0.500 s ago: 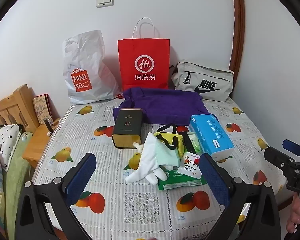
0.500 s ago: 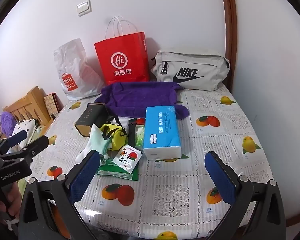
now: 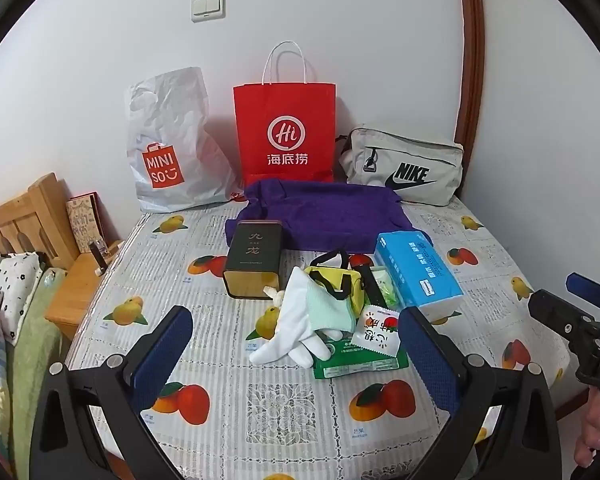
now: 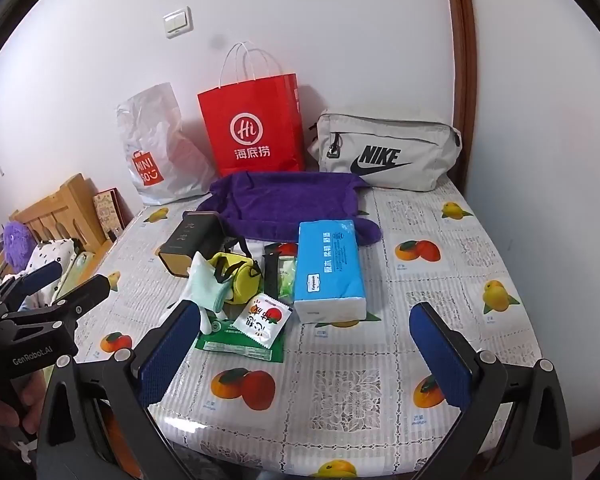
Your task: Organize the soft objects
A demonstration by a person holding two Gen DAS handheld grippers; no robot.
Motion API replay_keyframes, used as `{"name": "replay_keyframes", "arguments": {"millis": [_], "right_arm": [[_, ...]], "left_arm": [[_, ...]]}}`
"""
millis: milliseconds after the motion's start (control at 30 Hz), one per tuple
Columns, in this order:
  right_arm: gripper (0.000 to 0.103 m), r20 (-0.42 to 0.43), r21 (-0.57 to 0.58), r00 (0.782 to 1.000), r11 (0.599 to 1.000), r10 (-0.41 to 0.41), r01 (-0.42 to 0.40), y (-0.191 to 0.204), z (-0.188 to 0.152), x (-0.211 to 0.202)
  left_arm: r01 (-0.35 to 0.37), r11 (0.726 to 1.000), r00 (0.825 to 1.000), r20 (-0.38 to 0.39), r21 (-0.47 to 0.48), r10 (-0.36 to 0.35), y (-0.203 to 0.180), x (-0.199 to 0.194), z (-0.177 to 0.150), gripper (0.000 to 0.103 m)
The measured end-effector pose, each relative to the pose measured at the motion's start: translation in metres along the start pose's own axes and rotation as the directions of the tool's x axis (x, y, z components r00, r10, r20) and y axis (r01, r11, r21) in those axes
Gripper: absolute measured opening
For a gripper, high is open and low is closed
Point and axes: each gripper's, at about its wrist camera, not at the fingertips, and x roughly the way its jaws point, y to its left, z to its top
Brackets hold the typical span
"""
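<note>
Soft stuff sits in one heap, centre of both views, on the fruit-print table (image 3: 228,392): white glove (image 3: 296,332) draped over a mint cloth (image 3: 328,308), touching a small yellow pouch (image 3: 340,280) with black straps. Snack packet (image 3: 376,330) lies on a green packet (image 3: 360,362), just right of the glove. Blue tissue pack (image 3: 418,272) sits right of the pile, with a green item wedged between pile and pack, too hidden to identify. Dark tea tin (image 3: 254,258) stands left of the pile, close to the glove. Purple towel (image 3: 320,216) is spread behind them, upper centre. Along the wall sit a white Miniso bag (image 3: 168,148), a red paper bag (image 3: 286,132) and a grey Nike pouch (image 3: 404,168).

Change versus half a second ago: basically none. Same layout, nothing shifted, framing near identical in both wrist views.

Left gripper (image 3: 296,360) has its jaws spread wide at lower frame, nothing between the pads, hovering short of the glove. Right gripper (image 4: 306,352) is likewise wide open and empty, over bare table in front of the tissue pack; it also shows at the right edge of the left view.

Judgement: sorting not started and no item is grasped. Glove and mint cloth are the nearest pick for the left gripper. The bags at the back are likely destinations, can't tell which.
</note>
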Motion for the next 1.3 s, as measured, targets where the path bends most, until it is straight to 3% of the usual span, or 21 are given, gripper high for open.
{"name": "replay_keyframes", "arguments": {"millis": [1300], "right_arm": [[0.103,0.013,-0.009,1.000,1.000,0.017,-0.017,0.0091,-0.0002,-0.0039]], "left_arm": [[-0.020,1.000,1.000,0.011,-0.015,0.020,0.0084,-0.0031,-0.0004,0.103]]}}
